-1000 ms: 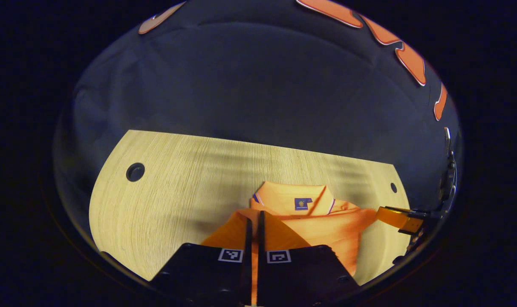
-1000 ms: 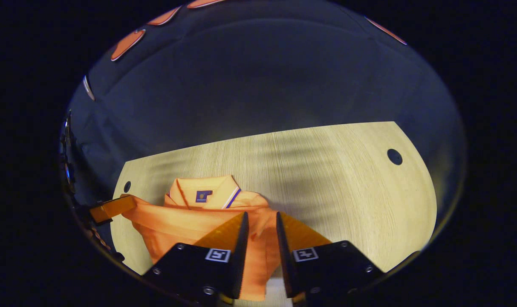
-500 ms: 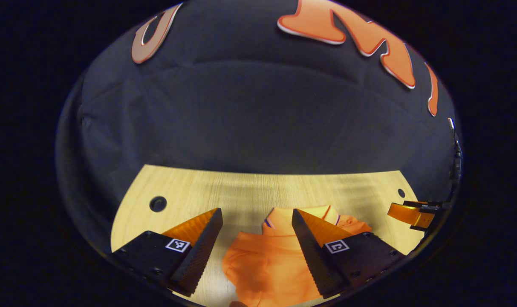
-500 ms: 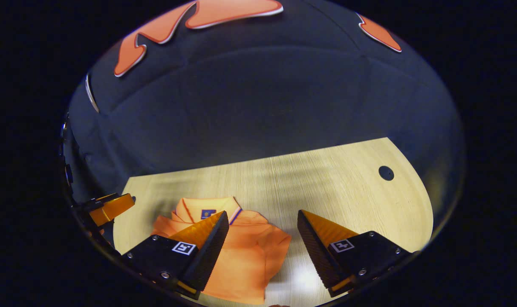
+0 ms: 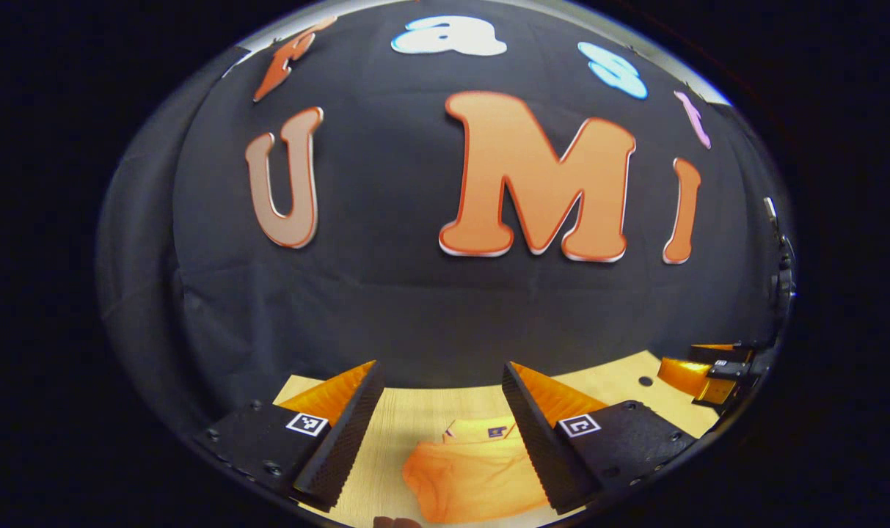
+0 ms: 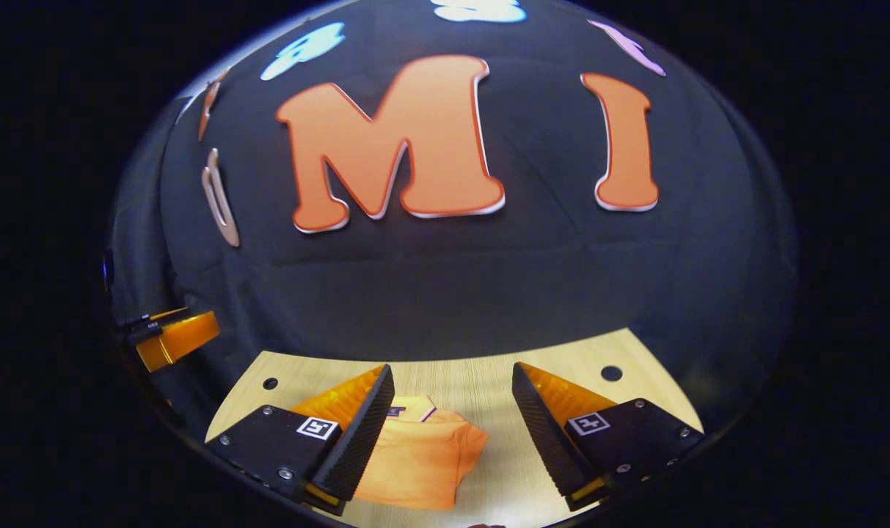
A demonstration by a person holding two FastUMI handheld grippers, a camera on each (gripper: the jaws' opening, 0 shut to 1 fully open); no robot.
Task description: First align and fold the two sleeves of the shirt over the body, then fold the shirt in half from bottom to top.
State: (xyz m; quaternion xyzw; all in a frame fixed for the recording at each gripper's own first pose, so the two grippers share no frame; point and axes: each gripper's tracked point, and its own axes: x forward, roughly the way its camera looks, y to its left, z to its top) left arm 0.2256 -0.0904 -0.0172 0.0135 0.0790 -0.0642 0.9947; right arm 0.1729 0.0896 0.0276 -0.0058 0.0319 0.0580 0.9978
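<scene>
We judge the task basically done: the shirt (image 5: 474, 473) lies as a compact folded packet on the table (image 5: 408, 418), collar up top w/ its small tag showing, no sleeve sticking out, bottom apparently brought up over the body, though the fold lines themselves are too small to check. Nothing obvious left to do except maybe tidy edges. In the left gripper view the shirt sits bottom centre of the frame, betw. the fingers of the left gripper (image 5: 441, 433), whose jaws are spread wide w/ nothing held and well above the cloth. In the right gripper view the shirt (image 6: 422, 458) sits lower centre-left, partly behind one finger; the right gripper (image 6: 448, 433) is likewise wide apart, nothing in it, clear of the fabric. Diffs betw. views: the left gripper view catches the other gripper (image 5: 701, 374) at the right edge of the frame and one table hole near it; the right gripper view catches the other gripper (image 6: 169, 337) at the left edge, plus two table holes (image 6: 611, 373), one each side, and more bare table to the right of the shirt.
</scene>
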